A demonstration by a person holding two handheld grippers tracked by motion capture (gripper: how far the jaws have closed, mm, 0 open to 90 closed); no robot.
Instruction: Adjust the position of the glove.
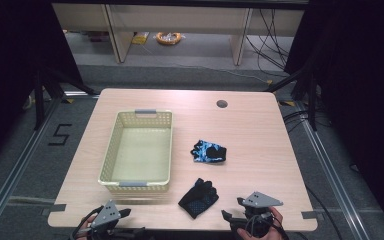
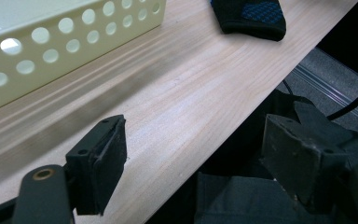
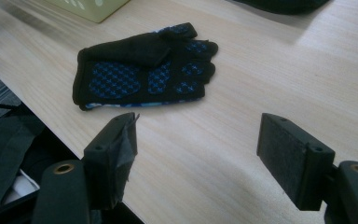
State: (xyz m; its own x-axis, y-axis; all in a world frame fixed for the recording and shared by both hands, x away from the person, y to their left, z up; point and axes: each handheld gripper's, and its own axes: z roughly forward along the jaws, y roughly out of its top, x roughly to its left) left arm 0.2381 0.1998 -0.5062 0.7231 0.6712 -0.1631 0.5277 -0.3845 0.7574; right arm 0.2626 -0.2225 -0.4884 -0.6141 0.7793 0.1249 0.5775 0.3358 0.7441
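Two fingerless gloves lie on the wooden table (image 1: 260, 130). One is black with blue grip dots (image 1: 198, 197), near the front edge; in the right gripper view this black glove (image 3: 144, 70) lies just beyond the jaws. The other, a blue-patterned glove (image 1: 208, 151), lies mid-table. A cream perforated basket (image 1: 111, 150) stands empty at the left. My left gripper (image 1: 127, 221) is open at the front left edge, below the basket; in its own view the left gripper (image 2: 200, 154) holds nothing. My right gripper (image 1: 232, 208) is open at the front right; its jaws (image 3: 200, 149) are empty.
The basket wall (image 2: 70, 42) runs close along the left gripper's far side, and the black glove (image 2: 251, 16) shows beyond it. A round cable hole (image 1: 222, 104) sits at the table's back right. Dark curtains flank the table.
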